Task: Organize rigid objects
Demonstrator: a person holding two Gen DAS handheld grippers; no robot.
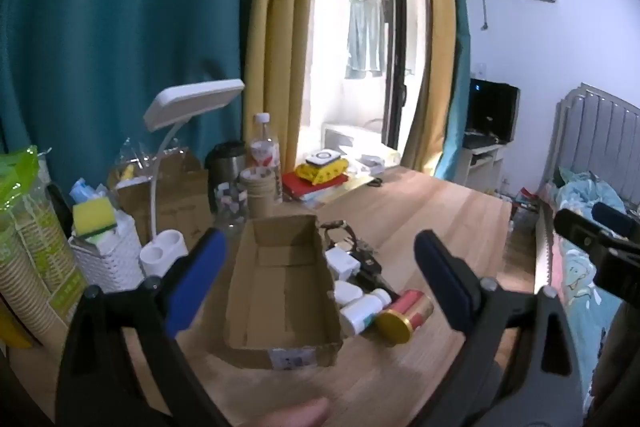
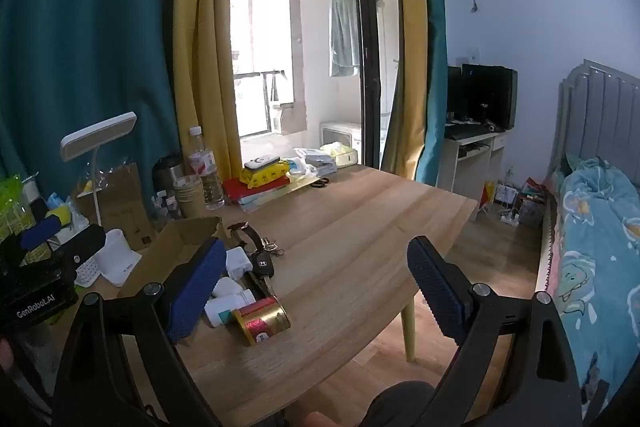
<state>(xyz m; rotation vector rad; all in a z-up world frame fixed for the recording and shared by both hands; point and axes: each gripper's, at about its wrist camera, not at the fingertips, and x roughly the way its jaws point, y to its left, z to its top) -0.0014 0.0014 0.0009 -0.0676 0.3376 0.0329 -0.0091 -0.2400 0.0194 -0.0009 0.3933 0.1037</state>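
On the wooden table [image 2: 360, 227], a cardboard box [image 1: 280, 287] is lying empty beside a white bottle [image 1: 362, 311] and gold tin [image 1: 404, 315], while the left gripper [image 1: 320, 267] and right gripper [image 2: 316, 275] are hovering above, jaws wide apart, gripping nothing.

Open cardboard box [image 1: 280, 279] on wooden table, empty. Just right of it: red-gold tin [image 1: 406, 315] on side, white pill bottle [image 1: 362, 309] lying flat, white charger [image 1: 340, 261], car key [image 2: 262, 263], wristwatch [image 2: 244, 231].
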